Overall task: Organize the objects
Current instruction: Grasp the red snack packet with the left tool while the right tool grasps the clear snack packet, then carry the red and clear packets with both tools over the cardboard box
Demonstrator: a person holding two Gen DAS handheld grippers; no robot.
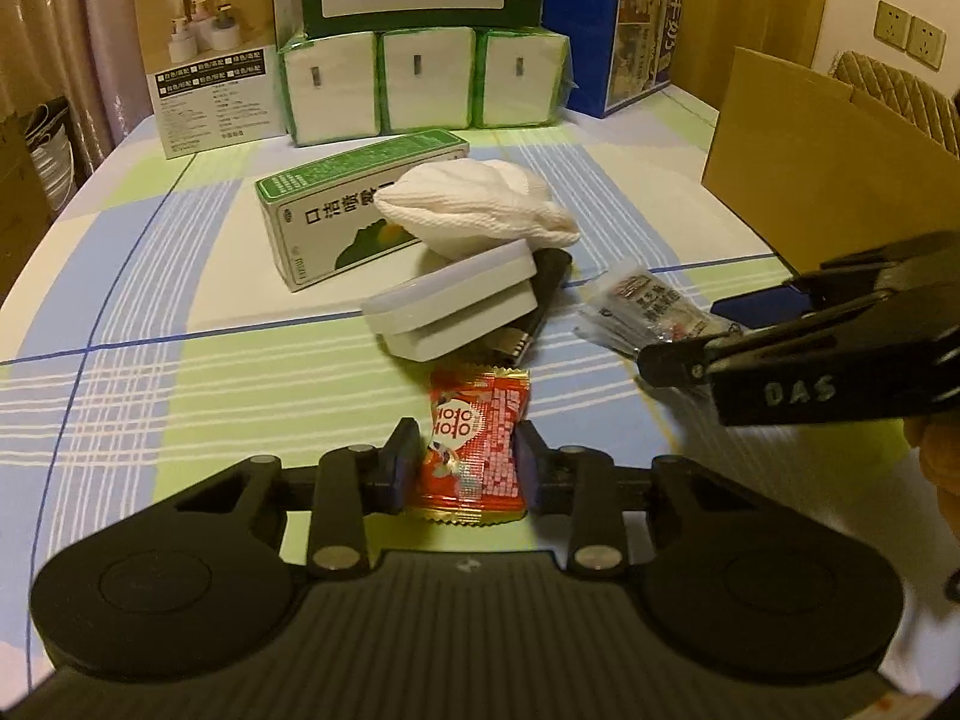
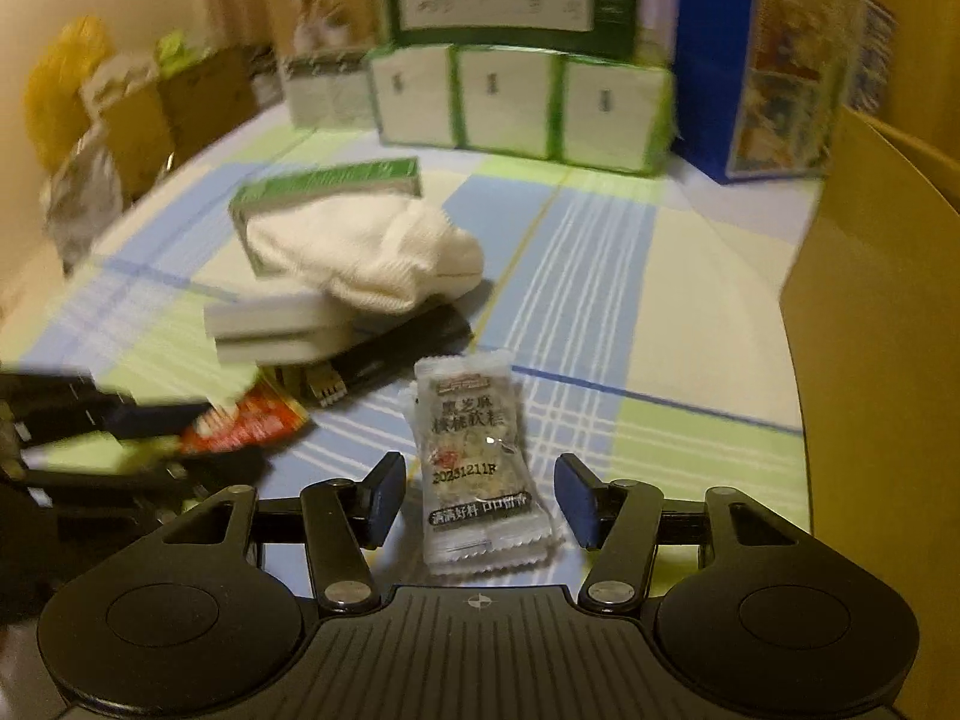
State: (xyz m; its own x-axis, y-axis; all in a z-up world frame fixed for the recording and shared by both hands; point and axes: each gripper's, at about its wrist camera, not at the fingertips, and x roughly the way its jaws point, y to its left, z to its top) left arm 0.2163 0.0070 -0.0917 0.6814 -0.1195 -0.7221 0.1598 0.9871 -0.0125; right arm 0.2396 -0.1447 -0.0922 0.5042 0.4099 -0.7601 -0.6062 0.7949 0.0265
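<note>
A red snack packet (image 1: 474, 447) lies on the checked tablecloth with my left gripper (image 1: 465, 468) shut on its sides. The same red snack packet (image 2: 252, 420) shows at the left of the right wrist view, beside the left gripper (image 2: 120, 420). A clear sesame snack packet (image 2: 477, 468) lies between the spread pads of my right gripper (image 2: 483, 495), which is open and not touching it. In the left wrist view the clear packet (image 1: 642, 309) sits under the right gripper (image 1: 708, 348). Behind both packets lie a white sock (image 1: 480, 210), a white box (image 1: 456, 306) and a black device (image 1: 540, 306).
A green-and-white carton (image 1: 336, 204) lies behind the sock. Tissue packs (image 1: 420, 84), a green box, a beige box (image 1: 210, 60) and a blue box (image 1: 612, 24) line the far edge. An open cardboard box (image 1: 828, 162) stands at the right.
</note>
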